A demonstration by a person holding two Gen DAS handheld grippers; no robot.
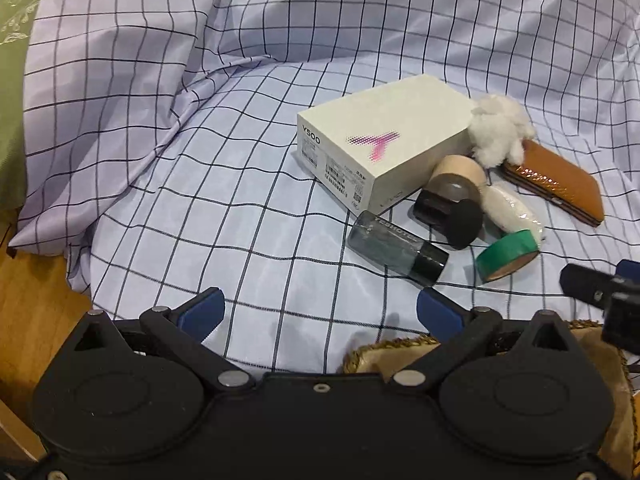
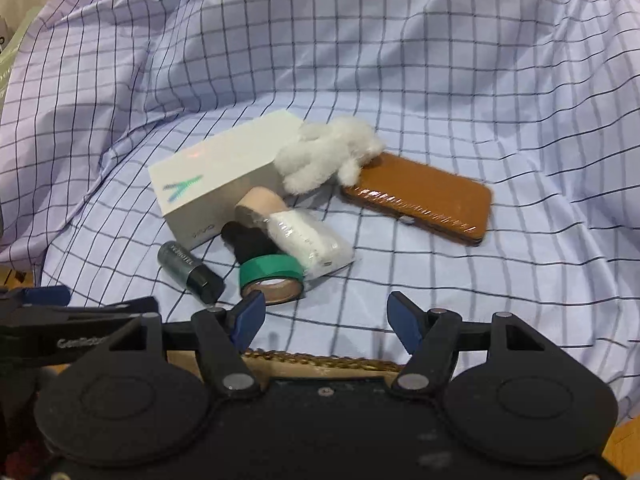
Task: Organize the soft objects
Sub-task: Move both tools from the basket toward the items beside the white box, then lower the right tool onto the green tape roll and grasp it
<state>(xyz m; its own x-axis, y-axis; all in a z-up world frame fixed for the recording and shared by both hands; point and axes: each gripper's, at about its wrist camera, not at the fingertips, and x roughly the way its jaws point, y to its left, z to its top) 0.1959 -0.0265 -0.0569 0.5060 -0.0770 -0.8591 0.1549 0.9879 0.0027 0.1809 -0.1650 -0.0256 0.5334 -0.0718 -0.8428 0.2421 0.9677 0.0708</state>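
Note:
A fluffy white cotton wad [image 2: 328,156] lies between a white phone box [image 2: 224,176] and a brown leather case [image 2: 420,200] on the checked cloth [image 2: 480,100]. In front of them sit a plastic-wrapped white gauze roll [image 2: 308,240], a black sponge puff [image 2: 248,244], a beige tape roll [image 2: 260,204], a green tape roll [image 2: 272,276] and a grey bottle [image 2: 192,270]. My right gripper [image 2: 326,318] is open and holds nothing, just short of the green tape. My left gripper [image 1: 320,312] is open too, nearer than the grey bottle [image 1: 396,248] and the cotton wad [image 1: 500,132].
A woven basket rim [image 2: 320,360] lies right under both grippers, at the cloth's near edge. Bunched folds of the cloth [image 1: 120,100] rise at the back and left. Green embroidered fabric [image 1: 12,80] and a wooden surface [image 1: 32,312] border the left side.

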